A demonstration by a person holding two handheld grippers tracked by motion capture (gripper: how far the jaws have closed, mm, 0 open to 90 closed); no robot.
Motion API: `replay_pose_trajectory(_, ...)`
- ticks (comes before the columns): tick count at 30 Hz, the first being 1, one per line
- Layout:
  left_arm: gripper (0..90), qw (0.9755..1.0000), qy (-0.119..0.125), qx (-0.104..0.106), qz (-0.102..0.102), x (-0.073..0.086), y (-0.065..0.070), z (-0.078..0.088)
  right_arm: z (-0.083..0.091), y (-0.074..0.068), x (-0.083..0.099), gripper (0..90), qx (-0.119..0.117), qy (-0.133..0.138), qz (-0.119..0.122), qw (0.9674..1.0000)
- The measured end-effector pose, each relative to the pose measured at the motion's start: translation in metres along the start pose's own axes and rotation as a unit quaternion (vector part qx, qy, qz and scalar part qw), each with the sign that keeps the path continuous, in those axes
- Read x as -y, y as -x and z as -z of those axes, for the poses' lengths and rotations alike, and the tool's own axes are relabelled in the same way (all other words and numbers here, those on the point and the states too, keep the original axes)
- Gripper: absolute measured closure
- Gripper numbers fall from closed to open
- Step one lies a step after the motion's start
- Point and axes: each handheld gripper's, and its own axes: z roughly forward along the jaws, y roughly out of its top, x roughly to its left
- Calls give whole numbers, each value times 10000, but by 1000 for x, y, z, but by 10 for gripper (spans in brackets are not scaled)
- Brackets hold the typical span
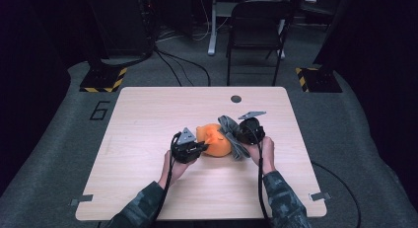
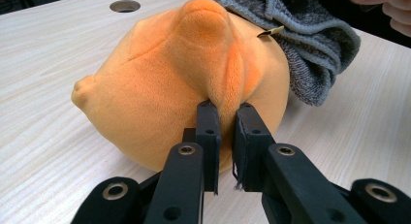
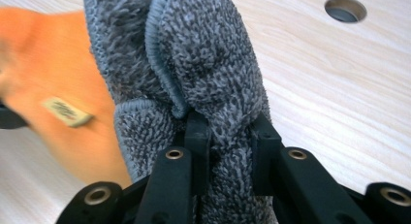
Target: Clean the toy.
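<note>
An orange plush toy (image 1: 215, 139) lies at the middle of the wooden table (image 1: 148, 119). A grey terry cloth (image 1: 231, 134) is draped against its right side. My left gripper (image 1: 201, 148) is shut on a fold of the orange plush toy (image 2: 194, 78), pinched between its black jaws. From the right, my right gripper (image 1: 241, 135) is shut on a bunched fold of the grey cloth (image 3: 213, 73). A small tan label (image 3: 67, 111) shows on the orange plush beside the cloth.
A round cable hole (image 1: 236, 98) sits in the table near its far edge. A folding chair (image 1: 259, 25) stands beyond the table. Bare tabletop lies to the left and in front of the hands.
</note>
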Motion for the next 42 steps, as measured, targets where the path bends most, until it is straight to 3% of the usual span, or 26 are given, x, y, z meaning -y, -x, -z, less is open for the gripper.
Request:
replay_pose_trajectory(8,820,10000,-6,-1,-16,0,0,0,-11,12,9,750,118,-244,-202,9994)
replay_pose_trajectory(19,819,10000,-9,-15,32,0,-2,1,-33,27,25,749,371,-786,-205,9960)
replay_pose_trajectory(24,819,10000,6,-56,51,0,-4,2,-19,30,20,758,435,-634,-188,9969)
replay_pose_trajectory(27,818,9999,14,-61,90,1,-5,3,1,26,8,759,490,-218,-186,9984)
replay_pose_trajectory(31,817,9999,14,-66,95,1,-6,3,26,14,-5,759,196,334,-126,9992)
replay_pose_trajectory(33,816,9999,16,-56,126,1,-6,3,32,3,-11,760,-6,474,-37,9989)
replay_pose_trajectory(35,814,9998,28,-63,163,1,-6,3,29,-10,-14,759,-262,474,117,9985)
replay_pose_trajectory(38,806,9999,7,-100,127,2,-7,2,14,-23,-12,760,-284,278,383,9985)
replay_pose_trajectory(42,760,9998,27,-151,112,4,-6,1,5,-25,-8,762,-286,261,242,9990)
